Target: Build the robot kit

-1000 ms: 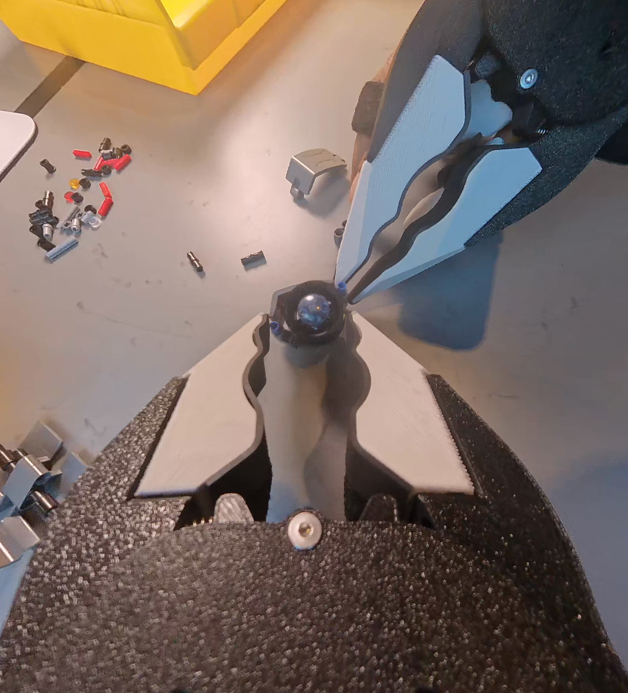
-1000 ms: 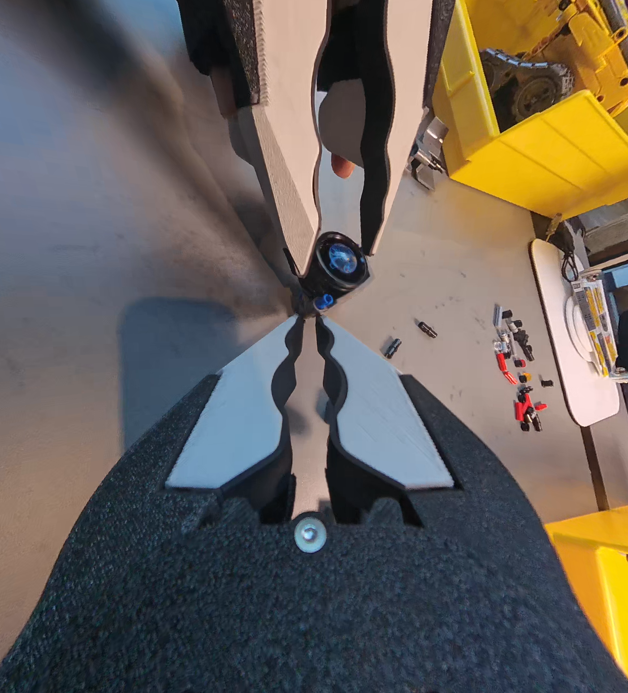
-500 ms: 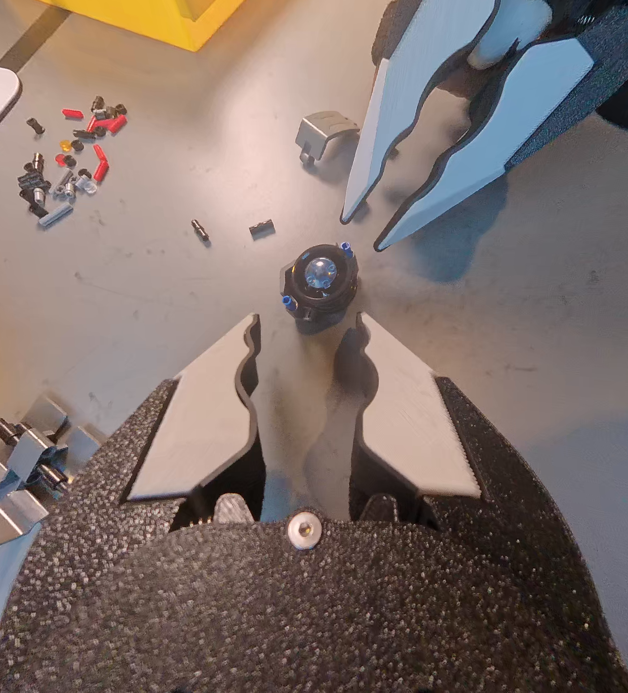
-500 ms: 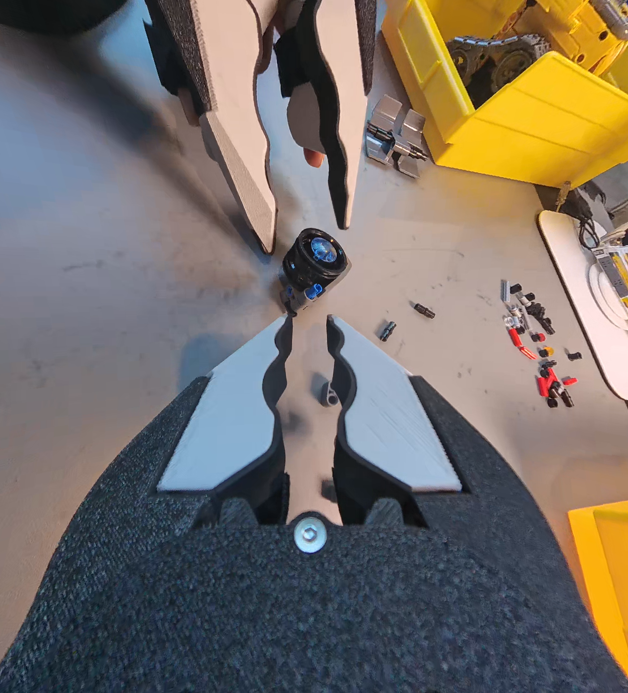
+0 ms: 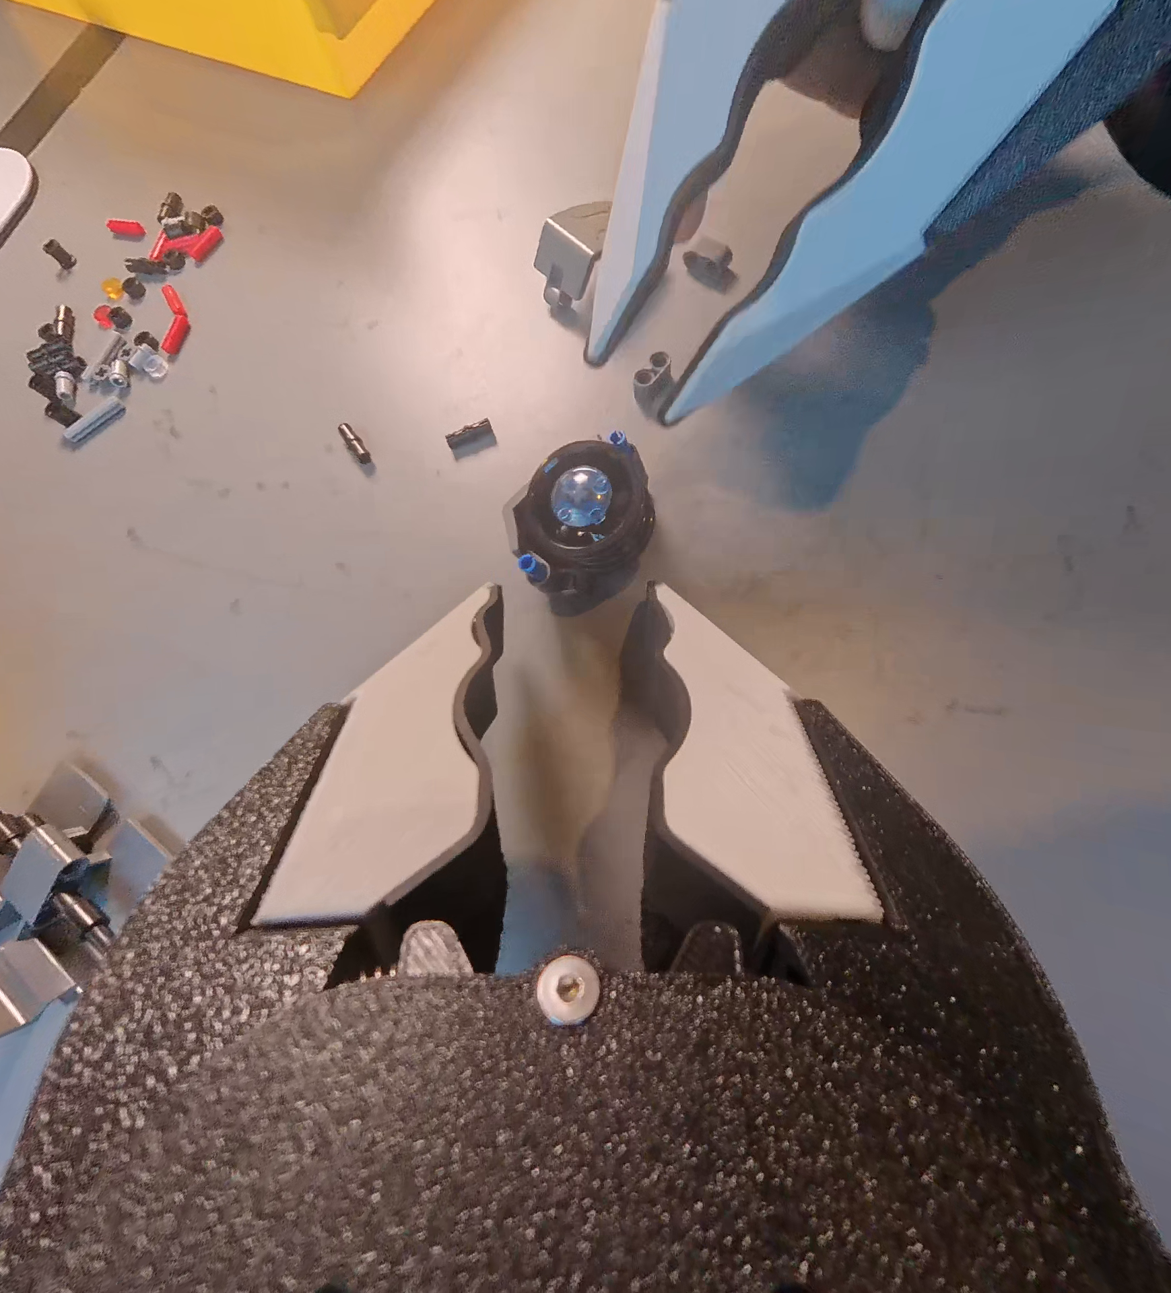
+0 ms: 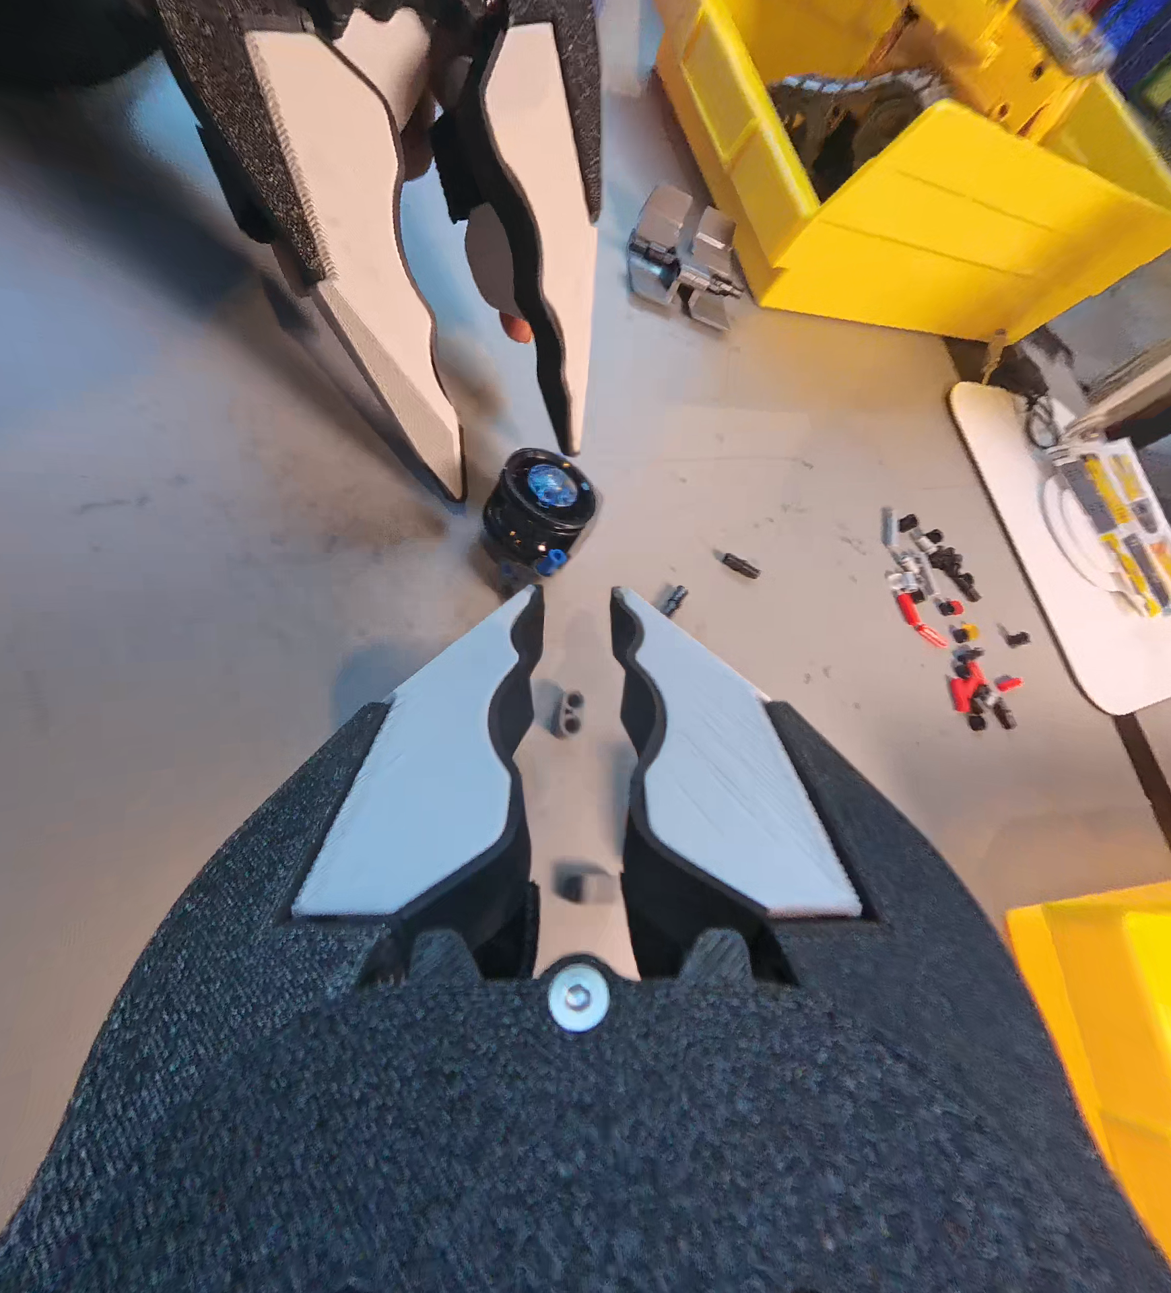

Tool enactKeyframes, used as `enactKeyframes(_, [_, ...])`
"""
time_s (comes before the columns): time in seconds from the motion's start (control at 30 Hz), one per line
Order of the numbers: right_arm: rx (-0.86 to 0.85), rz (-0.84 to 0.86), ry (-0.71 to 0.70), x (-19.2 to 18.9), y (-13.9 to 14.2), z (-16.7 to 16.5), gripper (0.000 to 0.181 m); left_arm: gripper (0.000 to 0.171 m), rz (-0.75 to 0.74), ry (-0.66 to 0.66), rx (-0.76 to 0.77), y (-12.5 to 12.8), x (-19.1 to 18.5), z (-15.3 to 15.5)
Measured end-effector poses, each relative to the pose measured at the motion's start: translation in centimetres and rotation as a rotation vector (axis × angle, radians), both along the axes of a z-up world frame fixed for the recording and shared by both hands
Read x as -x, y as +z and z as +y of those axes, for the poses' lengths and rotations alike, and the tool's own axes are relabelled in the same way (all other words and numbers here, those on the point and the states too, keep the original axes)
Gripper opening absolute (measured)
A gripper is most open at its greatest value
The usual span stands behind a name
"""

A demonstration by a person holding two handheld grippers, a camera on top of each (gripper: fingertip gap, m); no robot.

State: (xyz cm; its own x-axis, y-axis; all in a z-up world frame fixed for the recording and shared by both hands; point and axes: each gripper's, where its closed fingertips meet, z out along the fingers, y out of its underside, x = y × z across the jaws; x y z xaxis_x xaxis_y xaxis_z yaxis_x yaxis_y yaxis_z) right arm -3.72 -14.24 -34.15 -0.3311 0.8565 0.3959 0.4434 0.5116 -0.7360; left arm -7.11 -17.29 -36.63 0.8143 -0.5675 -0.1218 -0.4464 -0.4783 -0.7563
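Note:
A black round assembly (image 5: 579, 518) with a clear blue dome on top and blue pins at its sides stands on the grey table (image 5: 288, 630). It also shows in the right wrist view (image 6: 537, 518). My left gripper (image 5: 575, 595) is open and empty, its tips just short of the assembly. My right gripper (image 6: 575, 595) is open and empty, its tips just short of the assembly from the other side. A small grey two-hole connector (image 6: 568, 710) lies loose on the table between the right fingers, touched by neither. Each gripper shows in the other's view, the right (image 5: 635, 388) and the left (image 6: 512, 469).
Two black pins (image 5: 355, 442) (image 5: 470, 437) lie left of the assembly. A pile of small red, black and grey pieces (image 5: 127, 308) lies farther left by a white board (image 6: 1058, 560). A grey curved panel (image 5: 568, 259), grey panel parts (image 6: 680, 259) and yellow bins (image 6: 953, 245) (image 6: 1142, 1049) stand around. The grippers' ends are close to 6 centimetres from one another.
A second ago my left gripper was shut on the black assembly and my right was shut at one of its blue pins. Both have opened and drawn back, leaving it on the table.

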Motion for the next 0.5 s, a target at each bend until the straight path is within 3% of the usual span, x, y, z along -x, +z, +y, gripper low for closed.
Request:
enactKeyframes(0.17, [0.095, 0.057, -0.068, -2.2, 2.4, 4.1, 0.021, 0.037, -0.042, 0.025, -0.031, 0.9, 0.6, 0.3])
enactKeyframes(0.3, [0.173, -0.009, -0.117, -3.7, 0.9, 6.1, 0.028, 0.035, -0.06, 0.022, -0.031, 0.9, 0.4, 0.4])
enactKeyframes(0.5, [0.185, -0.064, -0.136, -3.9, -0.6, 6.5, 0.029, 0.032, -0.058, 0.013, -0.044, 0.7, 0.1, 0.5])
